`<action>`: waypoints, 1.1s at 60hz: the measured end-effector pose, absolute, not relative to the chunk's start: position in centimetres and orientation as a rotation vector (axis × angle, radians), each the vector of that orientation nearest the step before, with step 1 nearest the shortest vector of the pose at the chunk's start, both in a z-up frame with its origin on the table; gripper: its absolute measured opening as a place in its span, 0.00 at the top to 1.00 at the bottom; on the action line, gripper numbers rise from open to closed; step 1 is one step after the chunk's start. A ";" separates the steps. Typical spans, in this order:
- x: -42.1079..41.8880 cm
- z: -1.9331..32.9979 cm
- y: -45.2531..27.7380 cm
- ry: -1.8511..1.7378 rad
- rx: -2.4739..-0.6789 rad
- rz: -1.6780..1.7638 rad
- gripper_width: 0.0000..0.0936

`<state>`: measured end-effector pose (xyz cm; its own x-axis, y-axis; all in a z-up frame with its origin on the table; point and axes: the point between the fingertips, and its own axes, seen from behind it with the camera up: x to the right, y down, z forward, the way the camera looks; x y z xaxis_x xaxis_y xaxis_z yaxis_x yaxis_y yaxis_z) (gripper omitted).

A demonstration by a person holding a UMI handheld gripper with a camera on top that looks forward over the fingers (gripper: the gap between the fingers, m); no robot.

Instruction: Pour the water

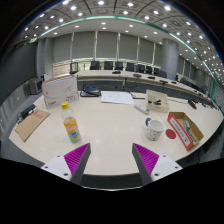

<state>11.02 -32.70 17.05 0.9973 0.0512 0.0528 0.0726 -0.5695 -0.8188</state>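
Yellow-filled bottle (71,125) and white cup (154,128) are seen standing well apart on the surface (112,135).
The tongs (112,160) are held released, nothing grasped, both objects beyond them.

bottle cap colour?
Yellow. The bottle stands on the table beyond the open gripper, seen in the gripper view.
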 end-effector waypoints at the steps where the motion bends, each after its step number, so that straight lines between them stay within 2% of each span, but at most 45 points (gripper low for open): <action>1: 9.9 16.6 -32.5 -0.089 -2.178 -0.019 0.08; 15: -3.6 10.9 -27.2 -0.140 -2.126 0.104 0.08; 30: -8.0 7.7 -17.2 -0.109 -1.975 0.066 0.09; 34: -8.4 6.9 -15.4 -0.111 -1.958 0.045 0.18; 38: -8.4 6.4 -14.2 -0.101 -1.937 0.035 0.38; 39: -8.3 6.3 -14.1 -0.099 -1.933 0.030 0.44; 45: -8.8 6.7 -13.6 -0.100 -1.896 0.038 0.47; 52: -8.7 7.0 -13.4 -0.097 -1.873 0.041 0.56; 58: -8.8 8.2 -13.6 -0.105 -1.870 0.069 0.57; 66: -7.9 11.9 -13.9 -0.015 -1.858 0.191 0.57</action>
<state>-7.91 -13.89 11.92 0.9863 0.1085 -0.1238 -0.0873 -0.2931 -0.9521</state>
